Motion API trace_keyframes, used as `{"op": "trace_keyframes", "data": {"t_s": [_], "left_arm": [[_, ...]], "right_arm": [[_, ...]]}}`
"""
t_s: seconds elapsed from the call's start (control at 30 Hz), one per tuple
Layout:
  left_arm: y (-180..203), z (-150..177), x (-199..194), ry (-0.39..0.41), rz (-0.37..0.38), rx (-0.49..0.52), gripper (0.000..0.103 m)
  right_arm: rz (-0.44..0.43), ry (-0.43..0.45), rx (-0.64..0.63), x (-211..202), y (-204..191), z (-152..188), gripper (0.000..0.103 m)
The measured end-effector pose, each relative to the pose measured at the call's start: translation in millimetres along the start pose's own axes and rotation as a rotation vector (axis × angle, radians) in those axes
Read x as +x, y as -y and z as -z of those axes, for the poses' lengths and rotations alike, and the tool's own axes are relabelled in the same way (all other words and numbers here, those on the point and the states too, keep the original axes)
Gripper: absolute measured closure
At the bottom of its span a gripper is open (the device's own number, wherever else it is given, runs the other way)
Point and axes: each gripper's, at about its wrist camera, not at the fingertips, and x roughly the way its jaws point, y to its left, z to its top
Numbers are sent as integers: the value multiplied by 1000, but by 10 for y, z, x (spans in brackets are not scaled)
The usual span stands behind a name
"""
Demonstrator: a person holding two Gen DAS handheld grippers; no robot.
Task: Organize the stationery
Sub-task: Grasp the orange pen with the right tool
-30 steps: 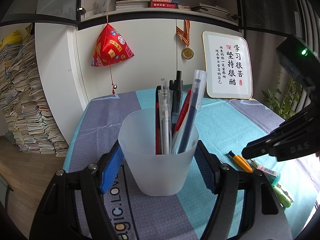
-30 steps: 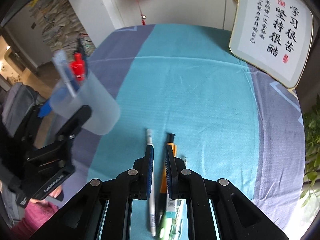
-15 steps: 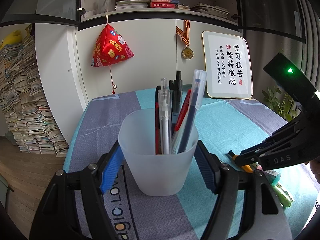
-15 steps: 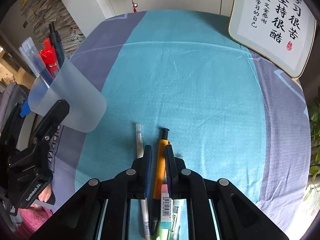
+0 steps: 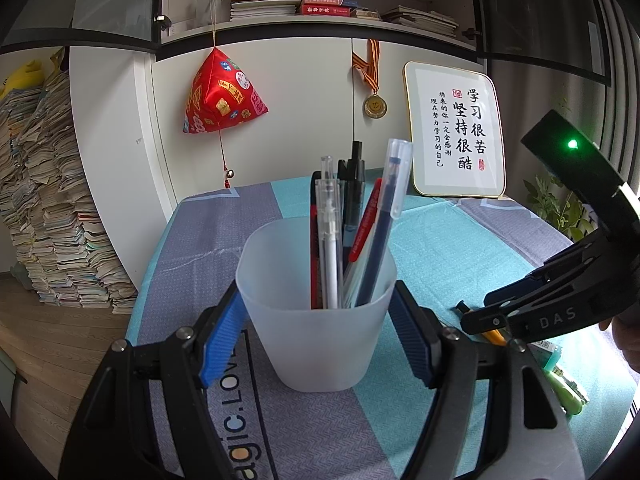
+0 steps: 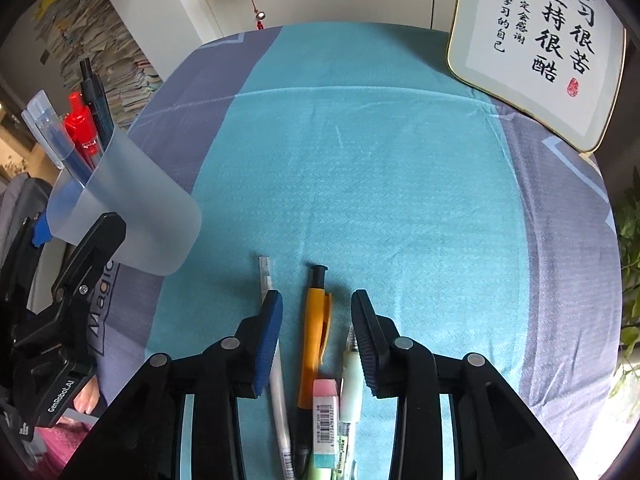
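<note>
The counter (image 6: 360,160), under a teal and grey cloth, carries a frosted cup (image 5: 316,304) of pens at ten o'clock in the right wrist view. The left gripper (image 5: 316,320) has its fingers pressed against the cup's sides, steadying it. At six o'clock the right gripper (image 6: 316,336) hangs with fingers spread around the orange pen (image 6: 314,344), a white pen (image 6: 276,376) and green pen (image 6: 352,380) flanking it, a pink eraser (image 6: 324,412) against its near end. Best, I judge, to descend centred and close on the orange barrel alone, clear of its neighbours.
</note>
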Motion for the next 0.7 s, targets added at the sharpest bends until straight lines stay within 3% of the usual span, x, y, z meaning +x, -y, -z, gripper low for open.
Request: {"op": "trace_keyframes", "data": {"t_s": [0.23,0.37,0.7], "left_arm": [[10,8,-4,0,0,1,33],[10,8,-4,0,1,0,33],[10,6,-3,-1,0,0,33]], "right_arm": [[17,-4,-9,70,-39,-67,67],[51,10,-12,81,-74,-53,89],[21,83,9,-210,-74,-25,89]]}}
